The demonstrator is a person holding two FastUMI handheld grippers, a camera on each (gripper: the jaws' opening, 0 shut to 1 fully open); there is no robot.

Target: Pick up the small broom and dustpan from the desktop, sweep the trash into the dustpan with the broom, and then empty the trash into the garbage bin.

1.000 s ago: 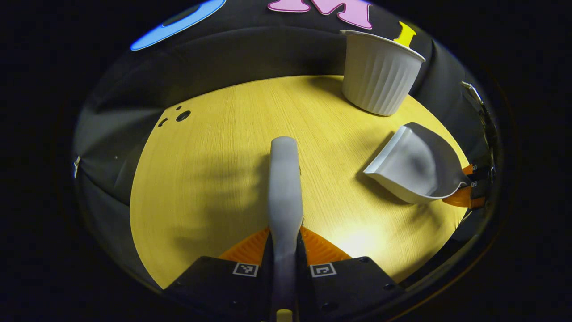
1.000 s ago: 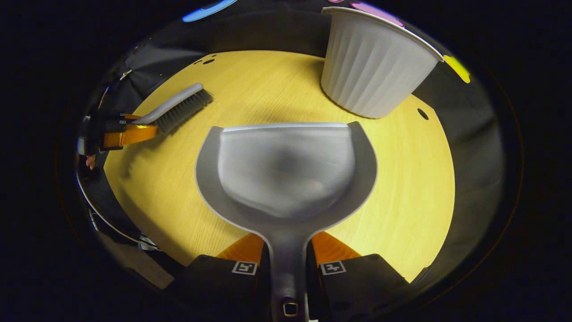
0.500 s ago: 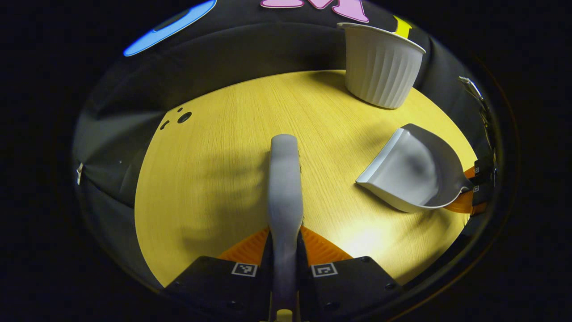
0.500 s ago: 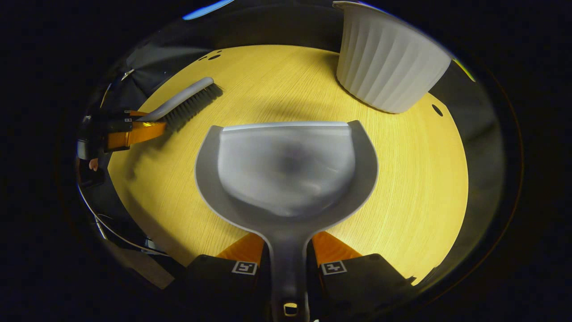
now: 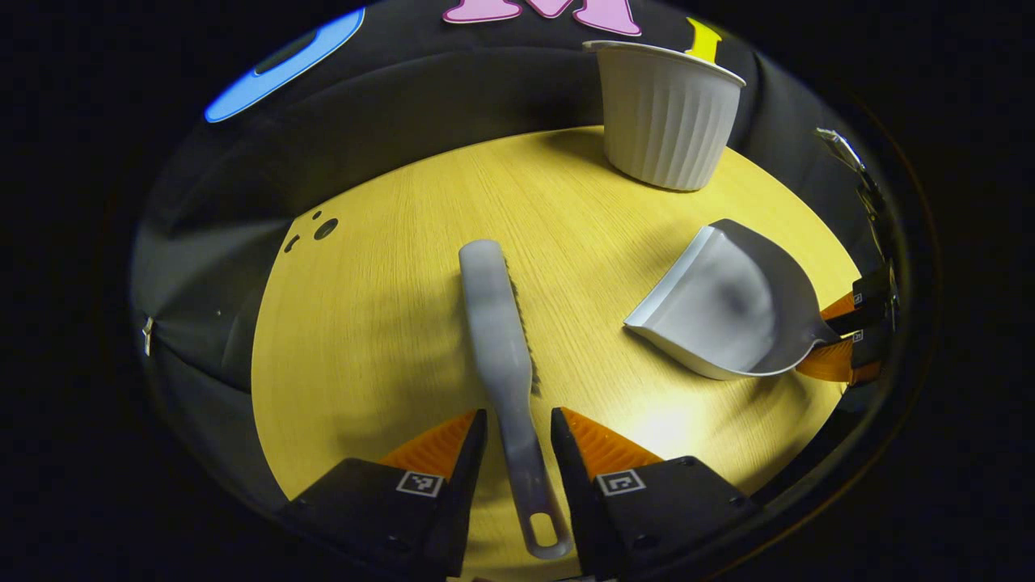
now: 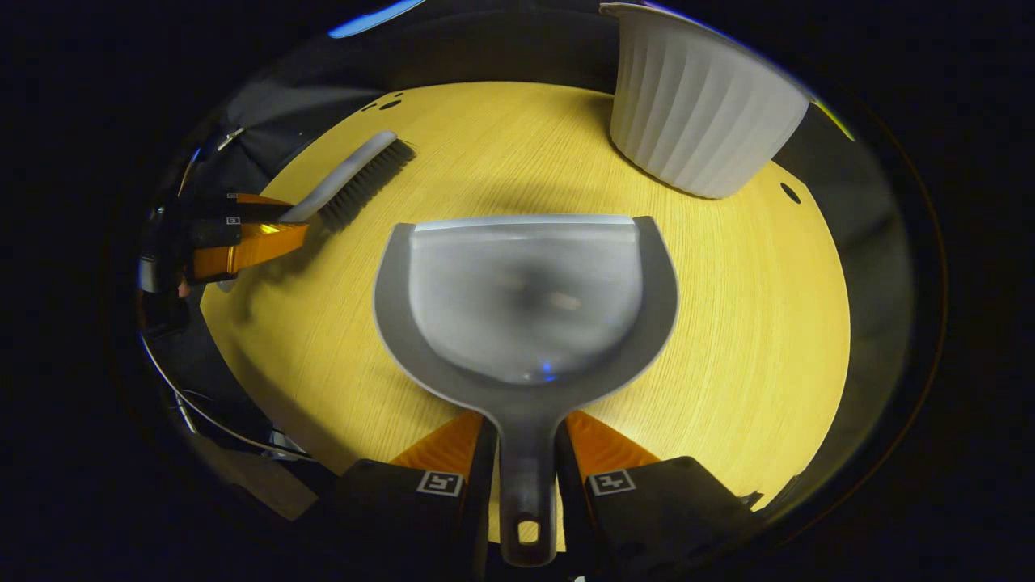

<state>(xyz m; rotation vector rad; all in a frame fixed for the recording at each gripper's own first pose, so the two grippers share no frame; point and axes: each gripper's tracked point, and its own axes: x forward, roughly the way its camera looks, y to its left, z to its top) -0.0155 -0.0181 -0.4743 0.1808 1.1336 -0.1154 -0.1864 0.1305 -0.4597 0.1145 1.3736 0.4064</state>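
Note:
The grey small broom [image 5: 493, 307] lies bristles-down on the yellow desktop [image 5: 380, 323]. Its handle runs back between the spread fingers of my left gripper [image 5: 517, 414], which is open and clear of it on both sides. The broom [image 6: 360, 174] and left gripper [image 6: 293, 220] also show at the left of the right gripper view. The grey dustpan [image 6: 525, 299] rests flat on the desktop. Its handle lies between the fingers of my right gripper [image 6: 525, 416] with a thin gap each side, so that gripper is open. The dustpan [image 5: 728, 303] and right gripper [image 5: 837, 335] show at the right of the left gripper view.
A white ribbed garbage bin [image 5: 667, 113] stands upright at the far edge of the desktop, beyond the dustpan, and appears again as the bin [image 6: 695, 105]. Small dark holes [image 5: 326, 229] mark the far left of the table. Black cloth surrounds the table.
My left gripper has opened and let go of the broom, which now lies on the table slightly tilted. The dustpan handle has slid forward out of my right gripper, now resting flat.

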